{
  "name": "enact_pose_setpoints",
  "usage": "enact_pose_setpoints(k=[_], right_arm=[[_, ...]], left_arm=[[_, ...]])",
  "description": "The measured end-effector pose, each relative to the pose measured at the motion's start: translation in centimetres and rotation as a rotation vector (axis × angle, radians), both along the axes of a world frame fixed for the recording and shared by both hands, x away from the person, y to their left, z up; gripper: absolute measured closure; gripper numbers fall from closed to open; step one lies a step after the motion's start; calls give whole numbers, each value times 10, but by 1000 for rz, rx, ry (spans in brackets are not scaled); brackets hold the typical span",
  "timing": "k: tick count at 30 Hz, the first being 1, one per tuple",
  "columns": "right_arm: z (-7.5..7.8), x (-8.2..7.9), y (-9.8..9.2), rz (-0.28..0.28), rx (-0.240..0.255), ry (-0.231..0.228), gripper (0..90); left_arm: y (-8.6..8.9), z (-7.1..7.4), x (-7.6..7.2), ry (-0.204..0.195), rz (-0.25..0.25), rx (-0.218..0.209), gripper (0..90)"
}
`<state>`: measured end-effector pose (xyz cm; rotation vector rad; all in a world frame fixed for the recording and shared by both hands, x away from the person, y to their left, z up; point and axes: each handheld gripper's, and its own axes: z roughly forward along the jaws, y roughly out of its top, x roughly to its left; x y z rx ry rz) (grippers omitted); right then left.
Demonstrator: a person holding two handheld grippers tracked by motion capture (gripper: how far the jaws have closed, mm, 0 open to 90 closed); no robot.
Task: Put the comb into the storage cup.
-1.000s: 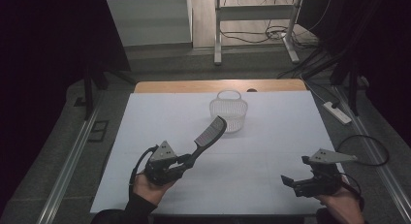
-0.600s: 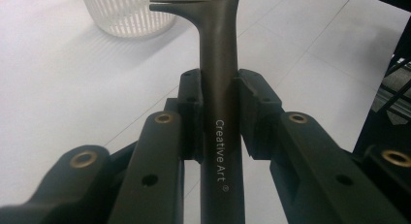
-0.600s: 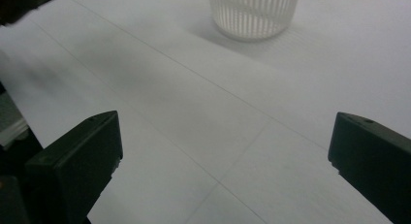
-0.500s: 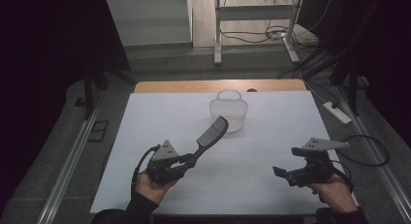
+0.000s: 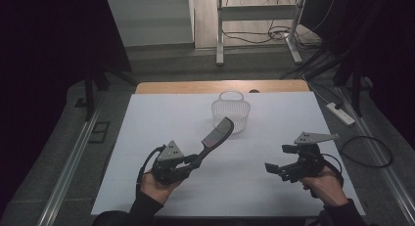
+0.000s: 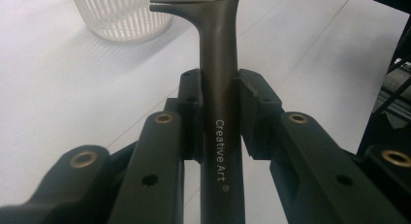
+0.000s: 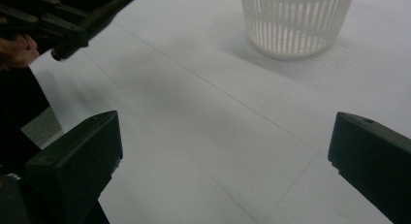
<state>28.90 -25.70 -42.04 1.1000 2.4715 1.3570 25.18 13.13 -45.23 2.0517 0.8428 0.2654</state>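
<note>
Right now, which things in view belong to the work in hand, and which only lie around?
In use:
- comb, held in the left gripper
- white basket
- right gripper, jaws open

Lying about:
- power strip on the floor
- cables behind the table

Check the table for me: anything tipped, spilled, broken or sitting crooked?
Nothing stands out. The basket stands upright on the white table, with no spill around it. The comb is clamped by its handle in the left tool, centred between the pads, teeth end toward the basket. The right tool is open with nothing in it.
</note>
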Motion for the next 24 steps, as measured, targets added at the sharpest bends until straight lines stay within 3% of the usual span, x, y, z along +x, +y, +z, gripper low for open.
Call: enact_pose_setpoints(k=[4,12,18,24], right_arm=[[1,5,5,10,27,7,0],[2,14,16,47,41,38,0],[3,21,30,66,38,34,0],[6,29,41,75,65,59,0]], left_arm=[[-2,0,2,1,-3,-4,721],[-6,-1,4,-3,-10,-7,721],[-9,-1,6,-7,-13,-7,721],[-9,-1,7,-11,-9,-14,721]])
